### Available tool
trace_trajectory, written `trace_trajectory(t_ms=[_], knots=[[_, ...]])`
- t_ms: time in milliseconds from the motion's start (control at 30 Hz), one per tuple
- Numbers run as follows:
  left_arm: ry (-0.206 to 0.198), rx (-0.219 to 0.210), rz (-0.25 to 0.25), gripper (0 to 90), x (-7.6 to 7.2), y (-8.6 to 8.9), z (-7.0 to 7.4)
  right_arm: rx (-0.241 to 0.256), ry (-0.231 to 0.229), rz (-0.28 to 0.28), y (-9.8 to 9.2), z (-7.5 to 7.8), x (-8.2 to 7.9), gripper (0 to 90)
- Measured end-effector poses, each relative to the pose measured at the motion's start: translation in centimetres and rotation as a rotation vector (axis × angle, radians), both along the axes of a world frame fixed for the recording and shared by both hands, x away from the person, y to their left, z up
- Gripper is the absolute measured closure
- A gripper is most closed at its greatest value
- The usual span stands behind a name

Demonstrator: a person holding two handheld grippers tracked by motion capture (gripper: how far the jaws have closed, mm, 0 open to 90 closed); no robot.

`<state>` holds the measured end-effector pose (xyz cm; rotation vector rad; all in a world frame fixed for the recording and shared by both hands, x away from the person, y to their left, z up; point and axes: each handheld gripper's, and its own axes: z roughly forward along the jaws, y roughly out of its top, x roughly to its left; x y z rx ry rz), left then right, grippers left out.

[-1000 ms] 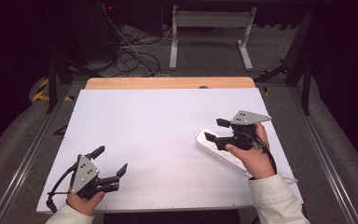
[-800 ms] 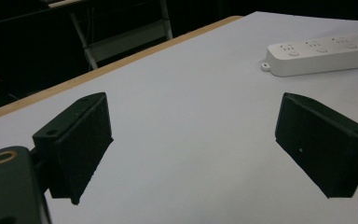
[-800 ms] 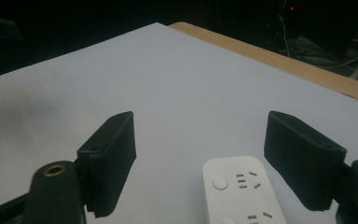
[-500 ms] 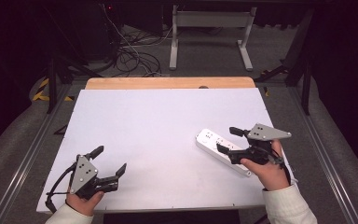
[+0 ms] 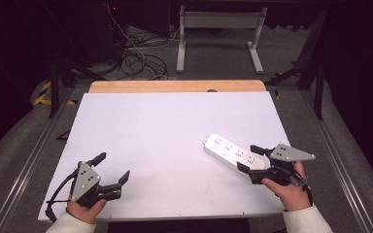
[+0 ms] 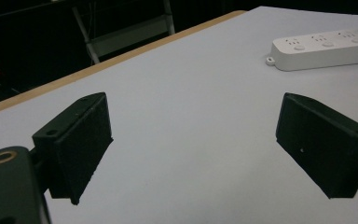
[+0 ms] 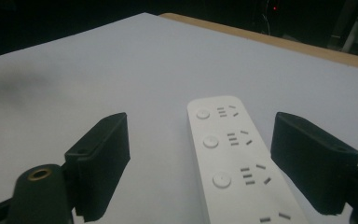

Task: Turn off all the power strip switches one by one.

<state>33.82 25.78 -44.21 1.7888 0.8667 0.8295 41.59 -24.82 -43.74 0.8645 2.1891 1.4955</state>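
Note:
A white power strip (image 5: 233,153) lies at an angle on the right part of the white table top (image 5: 175,131). My right gripper (image 5: 250,158) is open at the strip's near end, a black jaw on either side of it without touching. In the right gripper view the strip (image 7: 235,158), with round switches and socket slots, runs up between the jaws (image 7: 200,168). My left gripper (image 5: 112,167) rests open at the front left corner with nothing in it. Its own view shows bare table between the jaws (image 6: 193,149) and the strip (image 6: 326,46) far off at top right.
A wooden edge (image 5: 177,86) borders the table's far side. Metal rails (image 5: 29,165) run along both sides. Cables (image 5: 141,56) and a grey stand (image 5: 218,36) sit on the dark floor beyond. The table's middle and left hold nothing.
My right gripper has drawn back toward the front right edge, off the strip's middle to its near end. The strip stays on the table. The left gripper has not moved.

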Motion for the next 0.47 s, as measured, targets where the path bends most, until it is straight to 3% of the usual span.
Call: trace_trajectory(t_ms=[233,333,467], knots=[[0.015,-0.022,-0.006,10.6,0.1,0.3,-0.1,0.02,0.041,-0.014,-0.4,-2.6,-0.3,20.2],[0.033,-0.045,-0.017,9.3,0.3,0.6,-0.3,0.021,0.049,-0.017,-0.3,-2.9,-0.3,20.1],[0.028,-0.024,-0.011,8.5,0.5,0.7,-0.5,0.018,0.032,-0.005,0.1,-2.9,-0.3,18.9]])
